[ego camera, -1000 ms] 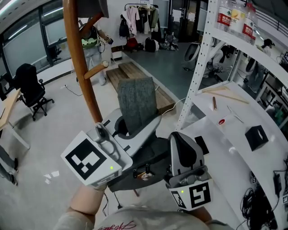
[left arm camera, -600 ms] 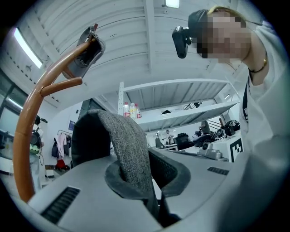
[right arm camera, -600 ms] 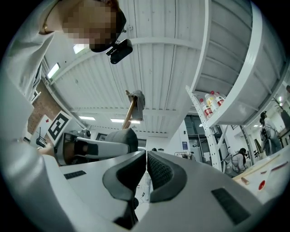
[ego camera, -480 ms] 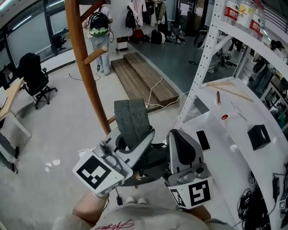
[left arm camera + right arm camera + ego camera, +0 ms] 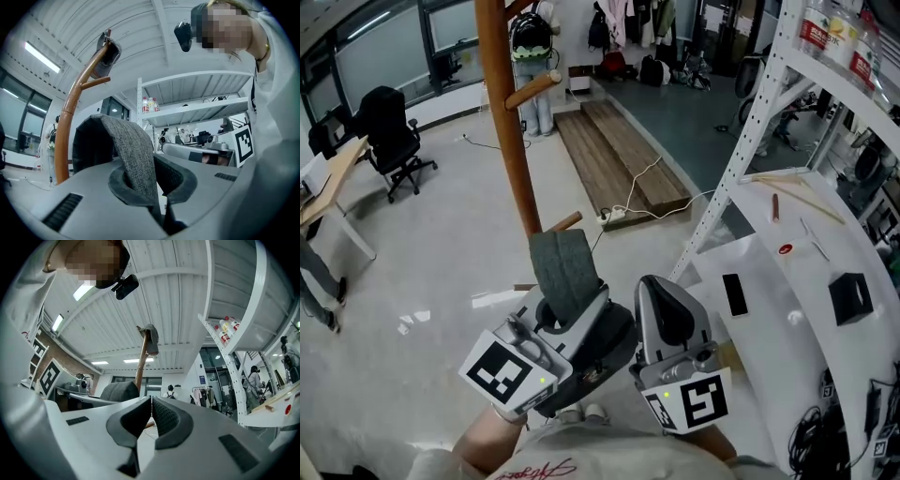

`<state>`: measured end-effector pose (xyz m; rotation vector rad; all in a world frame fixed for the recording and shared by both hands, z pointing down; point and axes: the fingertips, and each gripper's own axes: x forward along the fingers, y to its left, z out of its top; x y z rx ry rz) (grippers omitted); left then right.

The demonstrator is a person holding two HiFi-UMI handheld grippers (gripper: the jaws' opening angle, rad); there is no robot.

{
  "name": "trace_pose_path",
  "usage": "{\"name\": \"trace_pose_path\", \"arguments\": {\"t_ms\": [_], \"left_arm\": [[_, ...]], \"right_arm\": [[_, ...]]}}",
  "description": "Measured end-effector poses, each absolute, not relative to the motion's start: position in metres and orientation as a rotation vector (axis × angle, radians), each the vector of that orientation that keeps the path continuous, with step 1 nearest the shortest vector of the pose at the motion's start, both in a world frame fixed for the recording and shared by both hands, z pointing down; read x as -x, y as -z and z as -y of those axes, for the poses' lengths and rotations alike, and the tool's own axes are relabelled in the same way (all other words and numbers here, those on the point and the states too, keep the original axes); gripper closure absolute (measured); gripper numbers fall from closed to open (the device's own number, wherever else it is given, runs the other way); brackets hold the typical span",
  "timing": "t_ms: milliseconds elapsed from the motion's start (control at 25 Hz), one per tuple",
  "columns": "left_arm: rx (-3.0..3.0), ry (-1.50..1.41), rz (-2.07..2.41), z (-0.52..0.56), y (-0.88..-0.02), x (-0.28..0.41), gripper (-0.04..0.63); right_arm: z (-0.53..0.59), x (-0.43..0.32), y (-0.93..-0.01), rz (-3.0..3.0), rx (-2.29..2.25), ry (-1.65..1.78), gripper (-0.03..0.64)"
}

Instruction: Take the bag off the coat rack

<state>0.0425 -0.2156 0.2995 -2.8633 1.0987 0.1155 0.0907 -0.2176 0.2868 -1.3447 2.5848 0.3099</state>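
- The wooden coat rack (image 5: pixel 511 141) stands at 11 o'clock from the left gripper (image 5: pixel 579 311).
- The left gripper's jaws are clenched on the grey felt bag strap (image 5: pixel 129 152), whose loop rises toward 12 o'clock.
- The right gripper (image 5: pixel 150 417), just beside at 3 o'clock, has its jaws pressed together and empty.

A black office chair (image 5: pixel 394 141) stands on the floor (image 5: pixel 441 244) at left. Farther back lie wooden boards (image 5: pixel 619 159), with a white cable (image 5: pixel 642 183) trailing over them. On the white tabletop (image 5: pixel 787 281) at right sit a black box (image 5: pixel 850 298) and a flat black slab (image 5: pixel 735 294), well apart.
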Motion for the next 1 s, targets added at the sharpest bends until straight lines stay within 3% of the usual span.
{"name": "trace_pose_path", "arguments": {"t_ms": [1000], "left_arm": [[2.800, -0.243, -1.251, 0.129, -0.300, 0.046, 0.560]], "right_arm": [[0.134, 0.012, -0.297, -2.705, 1.167, -0.302, 0.597]]}}
